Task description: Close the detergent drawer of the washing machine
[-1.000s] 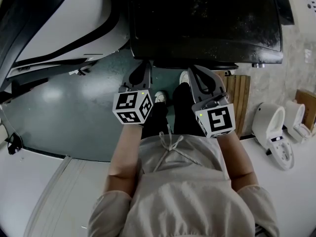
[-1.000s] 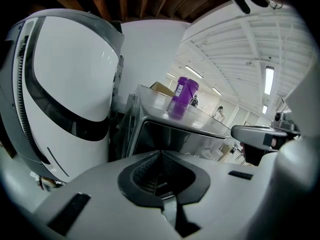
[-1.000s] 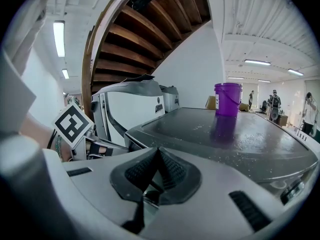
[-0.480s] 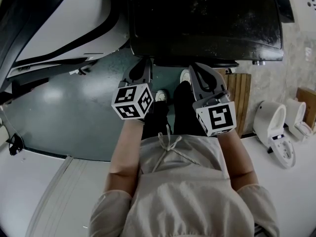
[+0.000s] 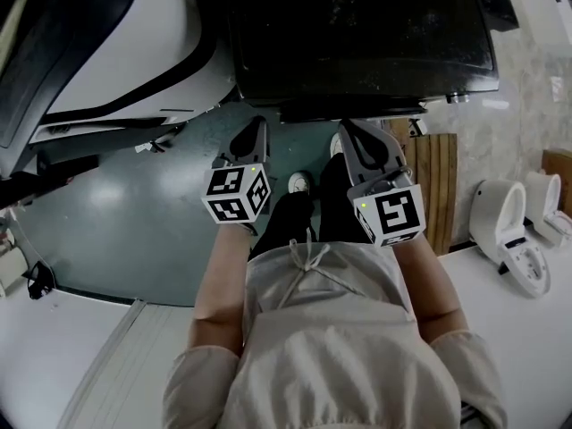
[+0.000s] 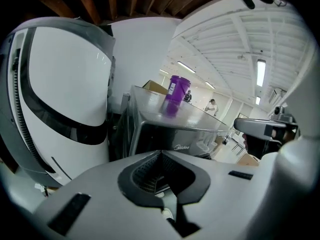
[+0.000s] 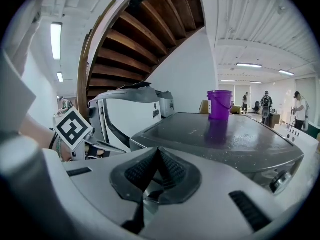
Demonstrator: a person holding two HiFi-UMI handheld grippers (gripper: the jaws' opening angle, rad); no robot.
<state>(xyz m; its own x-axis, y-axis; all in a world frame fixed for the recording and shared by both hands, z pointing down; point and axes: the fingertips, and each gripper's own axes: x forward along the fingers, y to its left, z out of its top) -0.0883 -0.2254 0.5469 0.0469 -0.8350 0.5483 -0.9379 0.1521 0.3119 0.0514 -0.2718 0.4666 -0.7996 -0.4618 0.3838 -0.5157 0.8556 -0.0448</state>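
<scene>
- Facing the washing machine (image 5: 357,34), dark-topped and filling the top of the head view, with a purple bucket (image 7: 219,104) standing on its lid towards the back.
- Holding the left gripper (image 6: 161,154) near the machine's front edge, short of touching it, with jaws pressed together tip to tip and nothing between them.
- Holding the right gripper (image 7: 157,150) alongside, also near the front edge and apart from it, with jaws likewise closed tight on nothing.
- Taking the dark ledge (image 5: 353,112) that juts from under the machine's front edge, just ahead of both grippers, for the detergent drawer; too dark there to be sure.
- Expecting a light, rigid plastic tray on short runners: little weight, some sliding friction, perhaps a stiff spot or a click near the end of its travel.
- Needing no pinch at all: better to push with the closed jaw tips against the middle of the drawer's front face, square to the runners.
- Avoiding a push at one corner, which would likely cock the tray sideways and jam it.
- Allowing for smooth, possibly wet plastic, since hard tips may skid off the face; pressing slowly and centred should guard against that.
- Keeping clear of the round knob (image 7: 280,181) at the machine's front corner, and of the bucket above.
- Judging the closing push as not yet begun, with no contact on the machine from either gripper.
</scene>
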